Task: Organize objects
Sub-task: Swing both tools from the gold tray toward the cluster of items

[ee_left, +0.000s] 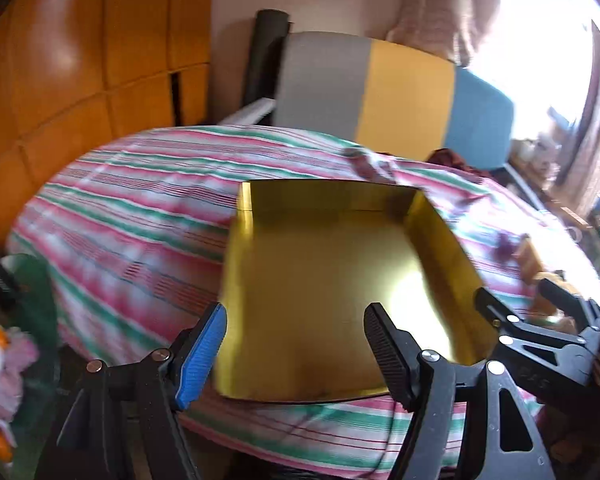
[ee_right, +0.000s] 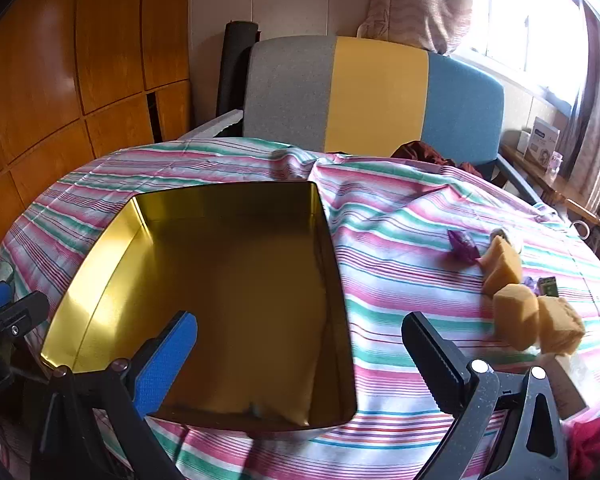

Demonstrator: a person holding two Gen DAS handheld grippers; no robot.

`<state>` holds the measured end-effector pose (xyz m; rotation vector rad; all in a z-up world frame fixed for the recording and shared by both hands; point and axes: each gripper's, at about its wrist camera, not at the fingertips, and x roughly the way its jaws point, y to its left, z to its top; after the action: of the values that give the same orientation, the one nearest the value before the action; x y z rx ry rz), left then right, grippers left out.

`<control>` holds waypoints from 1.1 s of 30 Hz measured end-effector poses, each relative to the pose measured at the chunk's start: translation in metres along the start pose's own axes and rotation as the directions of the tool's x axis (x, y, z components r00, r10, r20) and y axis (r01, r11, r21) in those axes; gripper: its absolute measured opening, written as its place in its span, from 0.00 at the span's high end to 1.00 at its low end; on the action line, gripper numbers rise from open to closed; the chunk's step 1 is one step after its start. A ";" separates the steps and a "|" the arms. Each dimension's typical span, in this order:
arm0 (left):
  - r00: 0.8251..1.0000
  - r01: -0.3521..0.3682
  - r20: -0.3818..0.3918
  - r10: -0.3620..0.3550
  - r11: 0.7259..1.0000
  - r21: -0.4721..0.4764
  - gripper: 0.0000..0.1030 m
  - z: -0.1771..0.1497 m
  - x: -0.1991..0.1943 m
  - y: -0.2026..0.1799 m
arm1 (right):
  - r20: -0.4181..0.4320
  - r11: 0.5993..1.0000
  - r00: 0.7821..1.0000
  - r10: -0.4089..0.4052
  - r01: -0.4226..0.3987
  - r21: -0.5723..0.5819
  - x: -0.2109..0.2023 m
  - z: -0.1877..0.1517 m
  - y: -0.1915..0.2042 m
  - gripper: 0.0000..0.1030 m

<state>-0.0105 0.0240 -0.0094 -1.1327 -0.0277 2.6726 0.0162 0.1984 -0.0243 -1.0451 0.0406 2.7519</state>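
An open gold tin box [ee_left: 324,280] [ee_right: 236,300] sits empty on the striped cloth. My left gripper [ee_left: 296,344] is open, its jaws over the box's near left corner. My right gripper [ee_right: 300,356] is open above the box's near right wall; it also shows at the right of the left wrist view [ee_left: 540,312]. Three yellow sponge blocks [ee_right: 516,316] lie on the cloth to the right of the box, with a purple faceted piece [ee_right: 464,248] and a small green item [ee_right: 549,286] beside them.
The striped cloth [ee_right: 400,240] covers a round table. A grey, yellow and blue chair back [ee_right: 372,96] stands behind it. Wooden cabinets [ee_right: 60,80] are on the left, a window and shelf with a box [ee_right: 544,144] on the right. Red fabric [ee_right: 592,440] lies near right.
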 end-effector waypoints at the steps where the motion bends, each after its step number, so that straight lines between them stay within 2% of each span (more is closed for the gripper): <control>1: 1.000 0.011 0.001 -0.011 1.000 0.001 0.30 0.001 0.001 -0.003 | 0.002 1.000 1.000 -0.011 0.011 -0.004 -0.001 0.000 -0.002 0.00; 5: 0.999 0.045 0.005 -0.045 0.999 0.015 0.30 0.002 0.003 -0.017 | 0.015 0.999 0.999 -0.039 0.039 -0.011 -0.010 0.002 -0.010 0.00; 8: 0.998 0.064 -0.030 -0.064 0.998 0.011 0.30 0.006 0.009 -0.026 | 0.020 0.999 0.999 -0.050 0.050 -0.004 -0.015 0.003 -0.019 0.00; 19: 0.997 0.062 -0.045 -0.058 0.993 0.100 0.30 0.010 0.019 -0.063 | 0.022 0.996 0.997 -0.080 0.079 0.045 -0.030 -0.002 -0.054 0.00; 26: 0.998 0.031 -0.052 -0.021 0.981 0.190 0.30 0.009 0.027 -0.093 | 0.017 0.992 0.995 -0.103 0.101 0.081 -0.031 -0.004 -0.074 0.00; 29: 0.996 0.073 -0.070 -0.059 0.977 0.202 0.30 0.009 0.032 -0.103 | 0.011 0.990 0.994 -0.112 0.111 0.092 -0.030 -0.006 -0.084 0.00; 33: 0.982 0.176 -0.105 -0.156 0.959 0.221 0.30 0.011 0.039 -0.120 | -0.006 0.984 0.992 -0.126 0.125 0.125 -0.029 -0.009 -0.108 0.00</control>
<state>-0.0193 0.1500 -0.0156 -1.1167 0.1876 2.4042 0.0643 0.2980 -0.0066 -0.9767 0.1405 2.6005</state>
